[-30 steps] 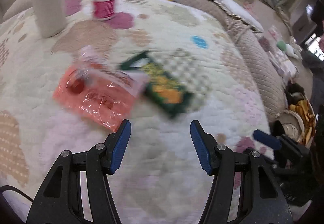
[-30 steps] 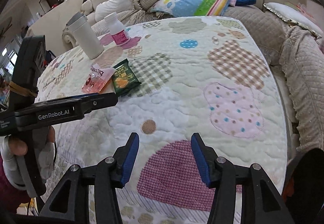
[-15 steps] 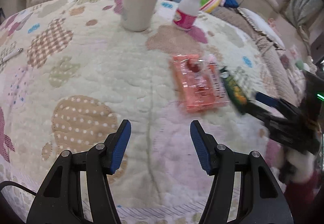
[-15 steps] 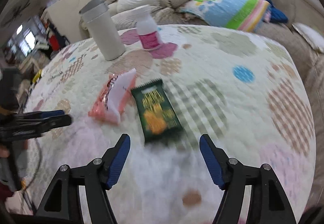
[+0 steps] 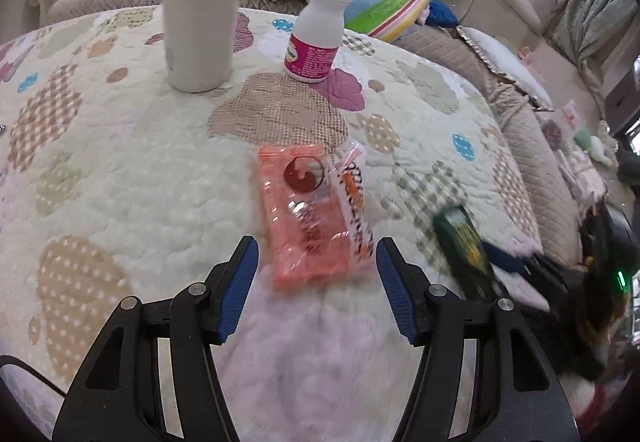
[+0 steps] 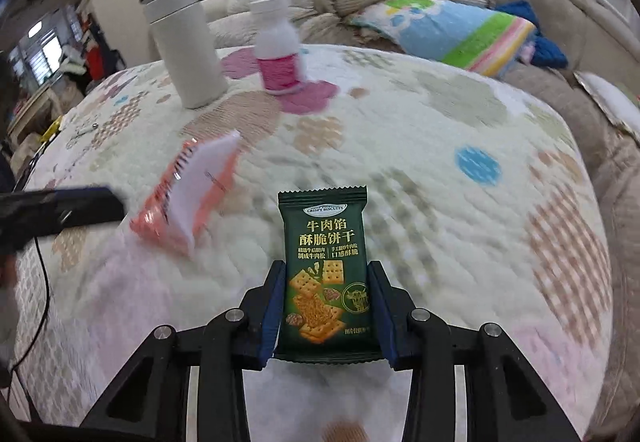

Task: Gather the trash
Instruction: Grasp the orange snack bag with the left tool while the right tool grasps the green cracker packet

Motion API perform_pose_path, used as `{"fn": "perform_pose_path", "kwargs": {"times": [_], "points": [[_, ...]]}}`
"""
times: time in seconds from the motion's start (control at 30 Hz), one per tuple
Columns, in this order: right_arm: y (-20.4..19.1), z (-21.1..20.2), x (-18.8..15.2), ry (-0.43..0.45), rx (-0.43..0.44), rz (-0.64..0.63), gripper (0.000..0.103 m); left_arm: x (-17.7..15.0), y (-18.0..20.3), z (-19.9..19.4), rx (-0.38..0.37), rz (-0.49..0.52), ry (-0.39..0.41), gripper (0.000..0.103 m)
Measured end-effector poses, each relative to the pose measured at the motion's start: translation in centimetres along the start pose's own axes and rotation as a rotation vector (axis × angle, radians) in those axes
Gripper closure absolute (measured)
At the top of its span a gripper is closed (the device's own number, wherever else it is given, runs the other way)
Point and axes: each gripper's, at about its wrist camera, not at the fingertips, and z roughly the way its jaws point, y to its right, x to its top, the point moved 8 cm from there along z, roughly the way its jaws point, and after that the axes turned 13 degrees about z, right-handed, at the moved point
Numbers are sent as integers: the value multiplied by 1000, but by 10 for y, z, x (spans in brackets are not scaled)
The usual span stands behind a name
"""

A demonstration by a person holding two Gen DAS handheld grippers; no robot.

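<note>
Left gripper [image 5: 316,278] wide apart, nothing clamped, crinkly orange wrapper [image 5: 308,222] lying between its jaws on quilted cover [image 5: 120,182]. Only in right view: right gripper [image 6: 326,306] closing on flat green biscuit packet [image 6: 326,270], printed face legible. Two upright containers at 11 o'clock: matte cylinder [image 5: 200,6], glossy pink-labelled bottle [image 5: 316,38].

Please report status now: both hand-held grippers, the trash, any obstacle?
Right hand-held gripper closing on green biscuit packet. Left hand-held gripper open, orange wrapper lying between its fingers, untouched. White flask and pill bottle stand behind, clear.
</note>
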Motion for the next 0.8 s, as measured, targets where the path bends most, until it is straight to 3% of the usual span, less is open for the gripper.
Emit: {"fn": "perform_pose_path", "kwargs": {"times": [0.2,0.37,0.47,0.53,0.8], "points": [[18,-16,-20,14,3,42,64,7,-2,33,76,-16,-37,43],[14,-14,-20,41,-15,11,64,8,-1,34,95,-2,-35,43],[13,-14,-20,56,-20,14,64,3,5,30,89,19,-32,59],[12,-17,-22,56,-9,28,64,-2,9,25,68,22,-41,87],[16,-56,-40,91,7,68,64,-20,43,-8,32,75,-2,91]]}}
